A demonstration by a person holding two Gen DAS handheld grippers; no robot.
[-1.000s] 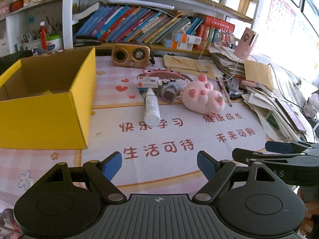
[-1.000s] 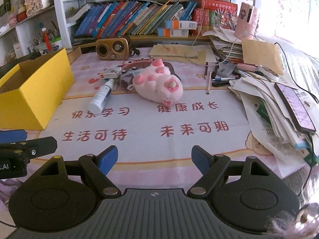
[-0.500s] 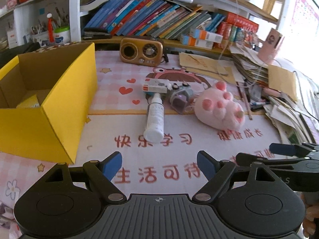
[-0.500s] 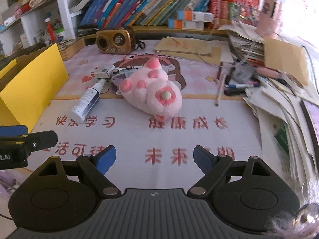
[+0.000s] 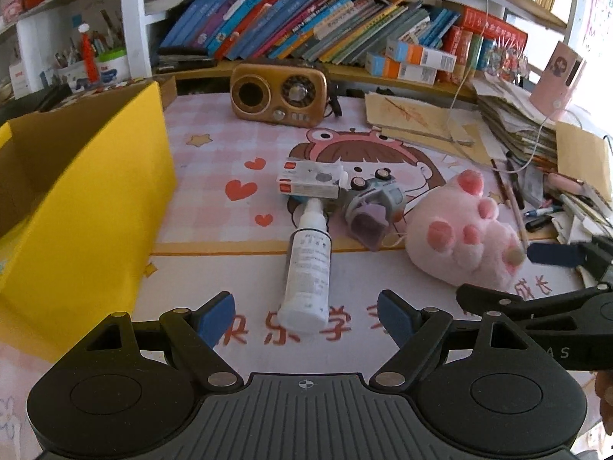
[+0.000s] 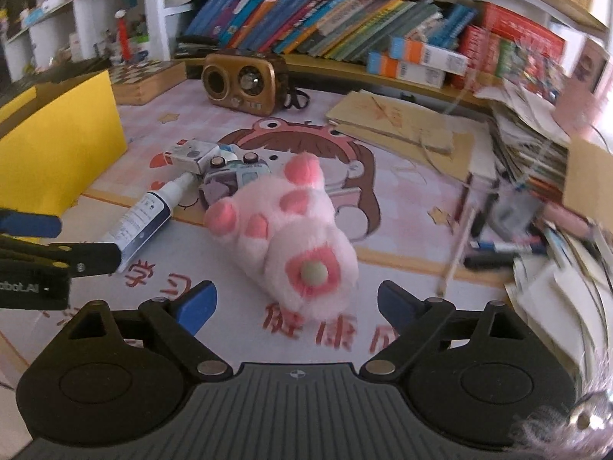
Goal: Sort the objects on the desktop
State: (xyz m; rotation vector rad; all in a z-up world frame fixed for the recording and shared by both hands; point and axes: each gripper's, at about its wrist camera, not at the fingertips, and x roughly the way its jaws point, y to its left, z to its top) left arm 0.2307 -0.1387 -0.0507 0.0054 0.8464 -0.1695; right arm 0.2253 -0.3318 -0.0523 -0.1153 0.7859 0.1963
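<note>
The left hand-held gripper hovers with its blue-padded jaws apart and nothing between them, just short of the base of a white spray bottle that lies on its side on the surface. The bottle's nozzle points toward a small white-and-red carton; a grey toy camera lies just beside both. The bottle's label print is too small to read.

The right hand-held gripper has its jaws opening, empty, just before a pink plush paw that lies pads-up on the surface, with a round grey button at its near end. In the left wrist view the paw sits to the right of the toy camera.

A pink checked desk mat covers the surface, printed with a cartoon girl and red Chinese characters; "快乐学习" shows in part near the bottle and "健康成" near the paw. An open yellow cardboard box stands at the left. A gold retro radio stands at the back, below a shelf of books. The left gripper's side, seen from the right wrist, bears lettering ending "bot.AI".
</note>
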